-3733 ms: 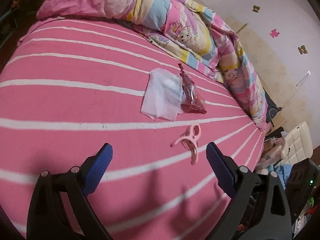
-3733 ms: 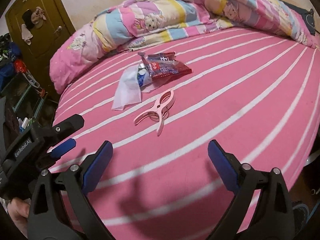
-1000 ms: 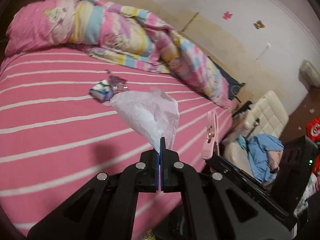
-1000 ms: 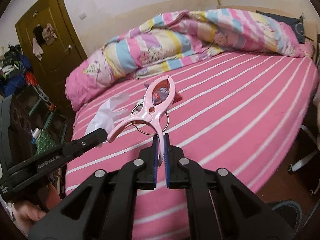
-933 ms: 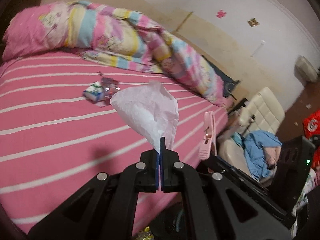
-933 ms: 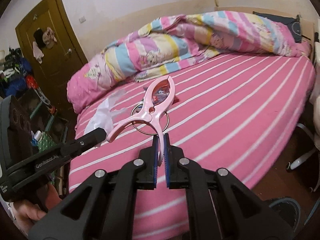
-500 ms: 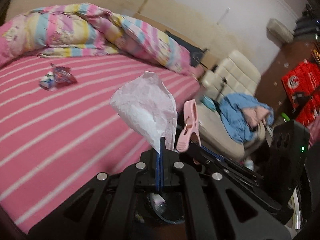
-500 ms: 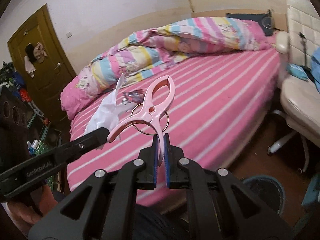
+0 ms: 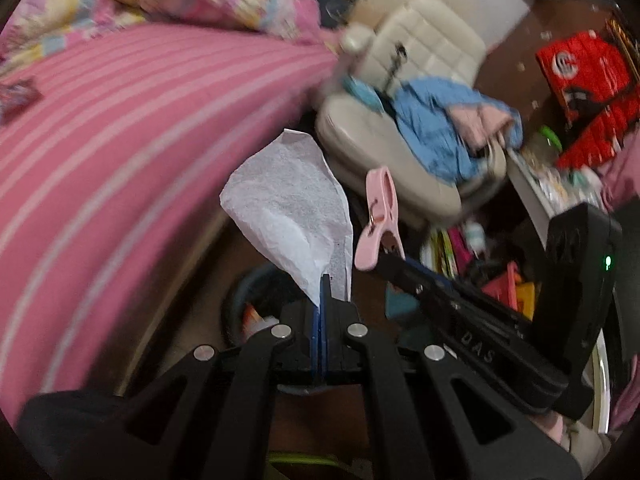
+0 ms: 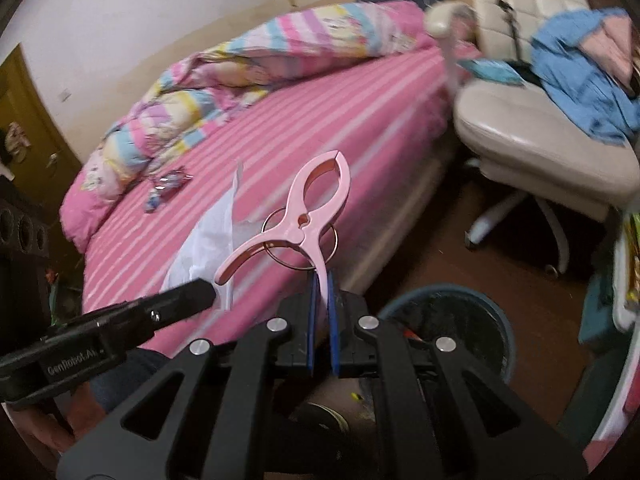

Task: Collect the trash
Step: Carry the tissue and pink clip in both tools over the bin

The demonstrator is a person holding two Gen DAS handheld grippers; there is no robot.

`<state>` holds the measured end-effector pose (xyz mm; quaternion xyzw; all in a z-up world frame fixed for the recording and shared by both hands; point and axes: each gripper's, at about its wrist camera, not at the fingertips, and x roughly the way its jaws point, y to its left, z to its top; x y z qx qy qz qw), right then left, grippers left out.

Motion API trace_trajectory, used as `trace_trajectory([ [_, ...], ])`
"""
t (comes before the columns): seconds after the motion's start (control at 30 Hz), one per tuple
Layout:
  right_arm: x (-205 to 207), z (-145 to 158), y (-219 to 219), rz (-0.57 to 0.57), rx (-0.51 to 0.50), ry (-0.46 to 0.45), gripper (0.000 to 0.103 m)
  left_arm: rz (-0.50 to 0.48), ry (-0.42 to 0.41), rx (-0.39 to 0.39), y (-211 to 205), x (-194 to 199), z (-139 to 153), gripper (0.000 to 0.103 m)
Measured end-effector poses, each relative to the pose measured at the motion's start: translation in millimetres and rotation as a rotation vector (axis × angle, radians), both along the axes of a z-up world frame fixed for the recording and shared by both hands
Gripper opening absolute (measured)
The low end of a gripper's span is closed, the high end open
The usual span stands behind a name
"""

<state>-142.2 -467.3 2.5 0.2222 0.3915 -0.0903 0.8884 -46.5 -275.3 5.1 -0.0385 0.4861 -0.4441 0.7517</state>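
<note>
Two pieces of trash in hand, more left lying. Largest first: bed (image 10: 304, 128), pink with white stripes, across the left and middle of the right view, quilt (image 10: 248, 64) heaped along its far edge toward the upper middle. Chair (image 10: 532, 132), cream, at the upper right, blue clothes (image 10: 580, 76) piled on the seat. Bin (image 10: 452, 320), round and dark with a blue rim, low and right of centre on the brown floor, directly past the fingertips of the right gripper (image 10: 322, 292); also partly seen at lower centre of the left view (image 9: 248, 304), behind the left gripper (image 9: 322, 292).

Left gripper clamped shut on a corner of the tissue (image 9: 288, 208), white sheet standing up at mid-frame. Right gripper closed on one handle of the clip (image 10: 304, 216), pink, spring ring showing, held up at centre frame; same clip (image 9: 378, 216) right of the tissue in the left view.

Wrappers (image 10: 166, 186) lying on the bed at left of centre, near the quilt, well apart from both grippers; blurred, so count unclear.

Judged about halfway: tissue and clip off the bed and close above the bin, not yet dropped. Left to do: release both into the bin, then fetch the wrappers.
</note>
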Motion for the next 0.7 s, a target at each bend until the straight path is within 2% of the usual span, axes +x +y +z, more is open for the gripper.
trace_trajectory([
  [0.2, -19.8, -37.1, -36.9, -0.064, 0.008, 0.086, 0.006, -0.102, 0.059, 0.049, -44.8, -11.7, -33.9, 0.000],
  [0.4, -32.8, -77.5, -60.1, -0.111, 0.029, 0.176, 0.006, -0.170, 0.167, 0.129, -77.2, -11.9, -79.9, 0.000],
  [0.6, -38.3, -114.7, -73.9, -0.141, 0.066, 0.257, 0.006, -0.221, 0.255, 0.238, -106.2, -8.5, -126.9, 0.000],
  [0.7, -38.6, -134.2, -76.6, -0.149, 0.076, 0.306, 0.006, -0.243, 0.245, 0.313, -118.3, -7.9, -146.3, 0.000],
])
